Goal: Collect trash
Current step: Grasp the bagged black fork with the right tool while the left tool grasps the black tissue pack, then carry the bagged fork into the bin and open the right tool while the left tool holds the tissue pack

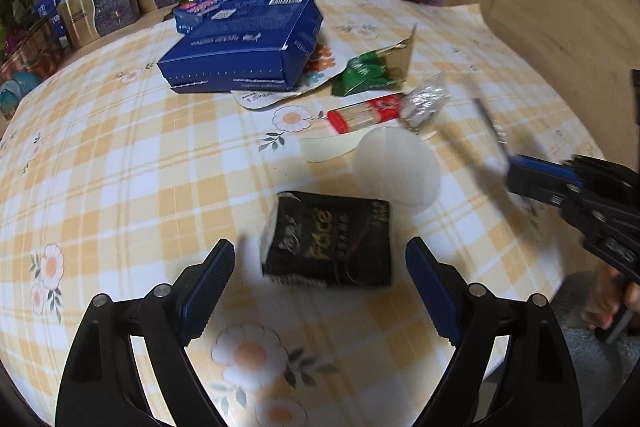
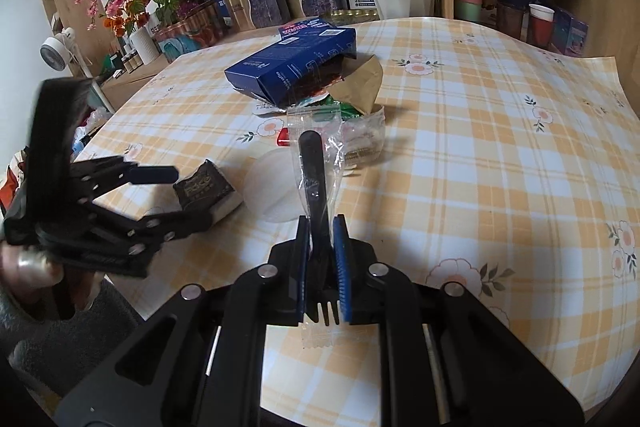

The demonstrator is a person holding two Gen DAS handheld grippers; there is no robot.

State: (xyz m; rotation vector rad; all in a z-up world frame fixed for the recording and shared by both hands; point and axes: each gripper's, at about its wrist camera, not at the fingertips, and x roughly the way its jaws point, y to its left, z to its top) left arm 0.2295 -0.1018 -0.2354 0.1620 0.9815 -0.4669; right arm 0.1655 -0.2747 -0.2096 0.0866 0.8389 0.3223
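My right gripper (image 2: 321, 267) pinches a wrapped black fork (image 2: 316, 183), blurred from the left wrist; left gripper (image 1: 320, 267) spread over, probably, a tissue pack (image 1: 328, 241)

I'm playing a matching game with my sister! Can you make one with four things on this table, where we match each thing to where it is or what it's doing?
Things:
1. black fork
2. black packet
3. blue box
4. left claw

States:
A. open, just before the packet
B. pinched in the right claw
C. lying flat beside a white disc
D. resting on other litter

Pairs: 1-B, 2-C, 3-D, 4-A
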